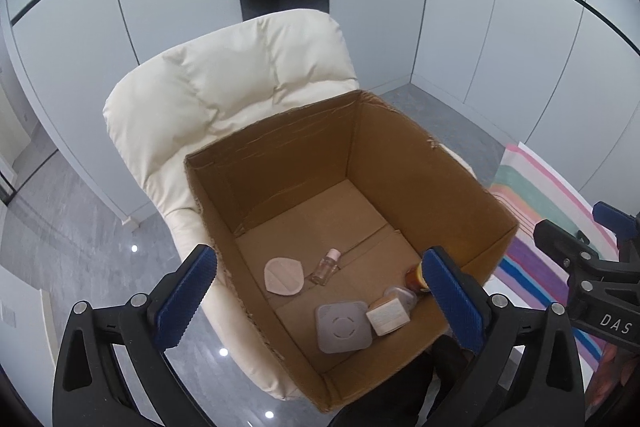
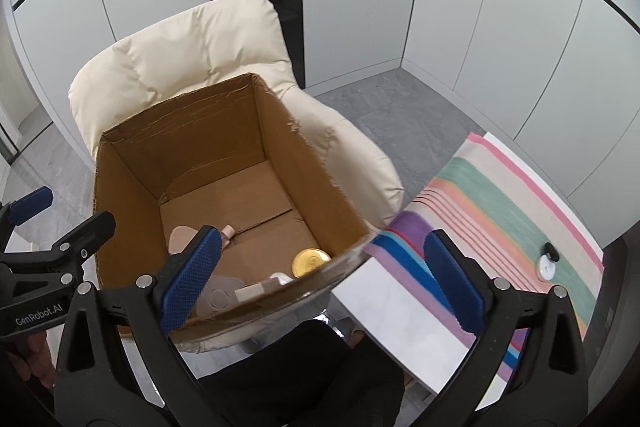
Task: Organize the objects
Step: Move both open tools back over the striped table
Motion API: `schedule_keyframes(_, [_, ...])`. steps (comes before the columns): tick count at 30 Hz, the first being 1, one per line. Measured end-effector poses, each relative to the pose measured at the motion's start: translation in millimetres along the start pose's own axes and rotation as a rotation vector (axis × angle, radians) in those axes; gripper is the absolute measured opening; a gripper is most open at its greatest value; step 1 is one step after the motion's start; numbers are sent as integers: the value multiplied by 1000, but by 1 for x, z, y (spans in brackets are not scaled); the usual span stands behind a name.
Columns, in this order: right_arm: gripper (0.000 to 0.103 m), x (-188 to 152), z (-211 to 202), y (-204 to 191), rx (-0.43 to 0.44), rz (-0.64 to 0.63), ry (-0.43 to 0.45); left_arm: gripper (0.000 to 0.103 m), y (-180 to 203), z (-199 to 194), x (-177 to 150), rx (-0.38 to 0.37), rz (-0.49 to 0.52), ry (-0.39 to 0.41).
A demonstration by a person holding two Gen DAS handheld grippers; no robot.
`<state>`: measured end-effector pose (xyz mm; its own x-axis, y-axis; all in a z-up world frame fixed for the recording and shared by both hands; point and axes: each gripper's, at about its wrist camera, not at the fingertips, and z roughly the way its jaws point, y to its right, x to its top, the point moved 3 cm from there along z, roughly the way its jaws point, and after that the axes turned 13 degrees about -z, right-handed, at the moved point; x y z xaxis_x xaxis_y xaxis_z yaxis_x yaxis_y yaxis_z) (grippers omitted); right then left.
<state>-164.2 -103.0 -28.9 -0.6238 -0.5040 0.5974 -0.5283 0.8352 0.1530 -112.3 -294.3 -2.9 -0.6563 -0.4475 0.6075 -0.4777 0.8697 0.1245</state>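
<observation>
An open cardboard box [image 1: 280,163] [image 2: 132,187] sits on a cream armchair. Inside lie a beige round pad [image 1: 283,275], a small clear bottle with a pink cap [image 1: 326,265], a grey square disc [image 1: 343,325], a pale wooden block [image 1: 388,315] and a jar with a gold lid [image 2: 311,261]. My left gripper [image 1: 316,301] is open and empty above the box's near side. My right gripper [image 2: 320,281] is open and empty over the box's near right corner. A small black and white round item [image 2: 548,261] lies on the striped cloth.
The cream armchair [image 1: 224,95] [image 2: 180,43] holds the box. A table with a striped cloth [image 2: 500,199] [image 1: 536,211] stands to the right, with a white bare part [image 2: 384,307] near me. White wall panels stand behind, over a grey floor [image 1: 80,235].
</observation>
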Motion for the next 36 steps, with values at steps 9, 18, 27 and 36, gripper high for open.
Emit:
schedule_keyframes(9, [103, -21, -19, 39, -37, 47, 3, 103, 41, -10, -6, -36, 41, 11])
schedule_keyframes(18, [103, -49, -36, 92, -85, 121, 2, 103, 88, -18, -14, -81, 102, 20])
schedule_keyframes(27, [103, -86, -52, 144, -131, 198, -4, 103, 151, -24, -30, -137, 181, 15])
schedule_keyframes(36, [103, -130, -60, 204, -183, 288, -31, 103, 219, -22, -52, -198, 256, -5])
